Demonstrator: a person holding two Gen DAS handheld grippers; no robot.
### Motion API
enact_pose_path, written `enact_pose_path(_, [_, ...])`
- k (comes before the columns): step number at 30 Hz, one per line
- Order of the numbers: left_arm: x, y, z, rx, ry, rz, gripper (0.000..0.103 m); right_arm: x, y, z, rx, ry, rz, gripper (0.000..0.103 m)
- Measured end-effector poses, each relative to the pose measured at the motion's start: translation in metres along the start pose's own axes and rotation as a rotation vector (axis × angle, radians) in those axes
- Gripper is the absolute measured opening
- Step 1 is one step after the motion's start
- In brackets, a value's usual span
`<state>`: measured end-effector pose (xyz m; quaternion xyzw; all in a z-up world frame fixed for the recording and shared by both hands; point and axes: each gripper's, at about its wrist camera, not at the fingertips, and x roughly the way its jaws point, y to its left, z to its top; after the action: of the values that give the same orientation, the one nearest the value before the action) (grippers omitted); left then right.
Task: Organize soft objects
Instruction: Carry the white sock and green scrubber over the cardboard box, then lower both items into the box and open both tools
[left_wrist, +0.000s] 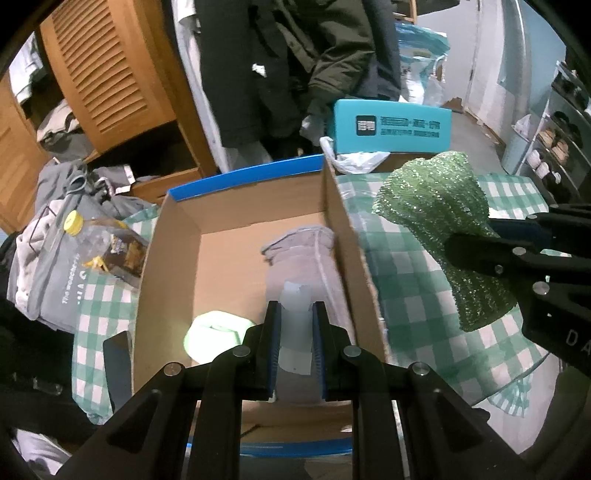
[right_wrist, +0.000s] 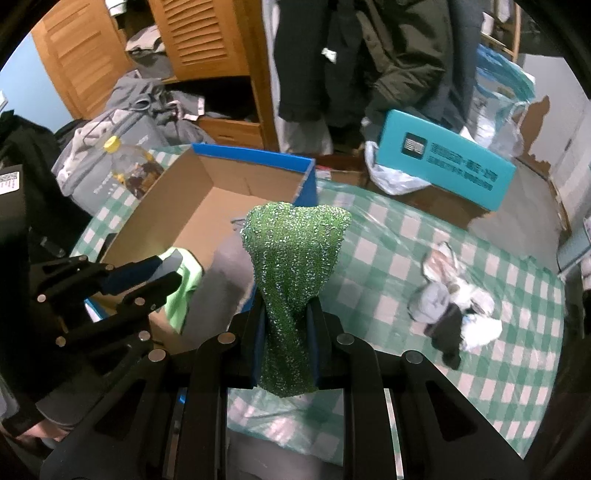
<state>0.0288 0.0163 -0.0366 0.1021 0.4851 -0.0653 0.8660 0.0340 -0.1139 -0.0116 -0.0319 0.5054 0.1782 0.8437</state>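
A: Holding is seen on both sides. The left gripper (left_wrist: 297, 332) is clenched on a grey cloth (left_wrist: 303, 254), and the right gripper (right_wrist: 286, 347) is clenched on a green cloth (right_wrist: 295, 266).

B: Where is each cloth kept?

A: The grey cloth is held over the inside of the box (left_wrist: 221, 258), close to its right wall. Whether its far end is resting on the bottom cannot be told. The green cloth is held in the air above the checked table (right_wrist: 424, 258), just beside the box on its right. It is not yet inside.

B: Why is the green cloth gripped at its low end?

A: Probably so that the rest stands free in front of the jaws and can be laid down in one piece. The cloth is pinched narrow between the pads and is spread wide above them.

B: Is something already put in the box?

A: Yes, a pale green cloth (left_wrist: 214, 332) is seen on the bottom, at the near left. A place is kept free in the middle, so the box is judged to be the collecting place.

B: And what is left?

A: A small heap of socks (right_wrist: 454, 317) is lying on the table, well apart from the box. It is not touched by any gripper.
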Motion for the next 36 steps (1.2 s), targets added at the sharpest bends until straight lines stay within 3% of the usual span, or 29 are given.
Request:
enact_pose_path(14, [0.016, 0.047, -0.011, -0.084, 0.042, 0.027, 0.016, 0.025, 0.042, 0.019, -0.066, 0.024, 0.039, 0.017])
enact_pose_path(33, [0.027, 0.076, -0.02, -0.147, 0.079, 0.046, 0.017, 0.057, 0.069, 0.025, -0.098, 0.086, 0.073, 0.018])
enact_pose_path(36, [0.027, 0.077, -0.021, -0.154, 0.083, 0.052, 0.02, 0.058, 0.072, 0.024, -0.109, 0.088, 0.075, 0.023])
